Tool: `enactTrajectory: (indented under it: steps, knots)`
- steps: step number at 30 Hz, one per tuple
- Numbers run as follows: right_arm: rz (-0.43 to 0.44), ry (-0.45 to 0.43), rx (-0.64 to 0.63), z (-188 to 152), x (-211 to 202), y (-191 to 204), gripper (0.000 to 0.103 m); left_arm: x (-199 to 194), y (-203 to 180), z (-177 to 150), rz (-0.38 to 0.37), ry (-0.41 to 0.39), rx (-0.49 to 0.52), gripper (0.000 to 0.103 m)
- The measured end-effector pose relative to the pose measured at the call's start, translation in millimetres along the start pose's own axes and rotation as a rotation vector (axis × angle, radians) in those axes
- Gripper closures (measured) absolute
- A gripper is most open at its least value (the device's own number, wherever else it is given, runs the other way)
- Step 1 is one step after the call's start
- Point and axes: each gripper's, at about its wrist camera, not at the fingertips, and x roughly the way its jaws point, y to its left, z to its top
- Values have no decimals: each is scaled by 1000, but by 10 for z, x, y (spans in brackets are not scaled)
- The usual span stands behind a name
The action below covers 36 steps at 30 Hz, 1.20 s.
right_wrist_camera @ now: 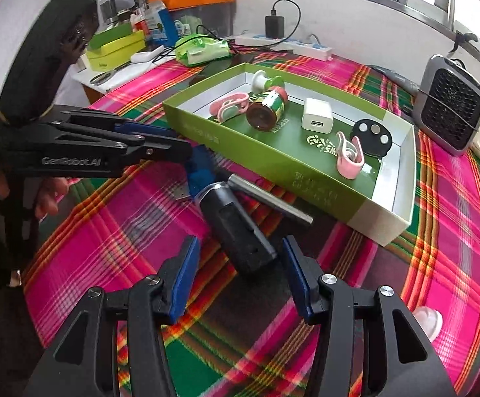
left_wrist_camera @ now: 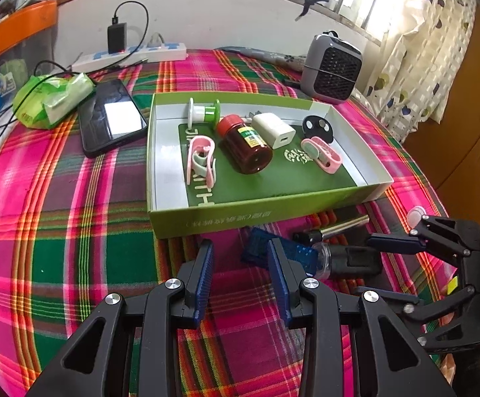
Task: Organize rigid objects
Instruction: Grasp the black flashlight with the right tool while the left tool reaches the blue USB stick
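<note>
An open green box (left_wrist_camera: 256, 220) (right_wrist_camera: 273, 165) lies on the plaid cloth. In it are a brown bottle (left_wrist_camera: 246, 147), a white charger (left_wrist_camera: 273, 130), a white-and-green spool (left_wrist_camera: 203, 112), a black disc (left_wrist_camera: 317, 127) and two pink clips (left_wrist_camera: 200, 162). In front of the box lie a blue block (left_wrist_camera: 294, 254) (right_wrist_camera: 200, 168), a black device with a clear cap (left_wrist_camera: 352, 261) (right_wrist_camera: 236, 231) and a metal rod (left_wrist_camera: 345, 225) (right_wrist_camera: 269, 195). My left gripper (left_wrist_camera: 241, 278) (right_wrist_camera: 182, 145) is open, and its right finger touches or overlaps the blue block. My right gripper (right_wrist_camera: 240, 274) (left_wrist_camera: 362, 264) is open and straddles the black device's near end.
A phone (left_wrist_camera: 110, 119), a green packet (left_wrist_camera: 51, 99) and a power strip (left_wrist_camera: 130, 56) lie left of and behind the box. A grey fan (left_wrist_camera: 332, 69) (right_wrist_camera: 448, 112) stands at the back right. A small clear cap (right_wrist_camera: 428, 321) sits near the right gripper. A hand (right_wrist_camera: 44, 195) holds the left gripper.
</note>
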Motion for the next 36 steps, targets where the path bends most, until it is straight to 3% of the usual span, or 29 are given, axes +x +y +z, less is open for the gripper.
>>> enactTrajectory:
  steps: [8,12,22,36]
  knots:
    - [-32,9,-12,36,77,69,51,72,-8,87,-6,13,-4,71]
    - [-46,0,8,16,41,48,62,109,-42,124,6,19,11,71]
    - [-82,-6,33,-98,-68,80,73,127,-91,140,29,26,39,70]
    - [-105,-7,57,-77,-49,127,74,65,-68,91,41,47,36,70]
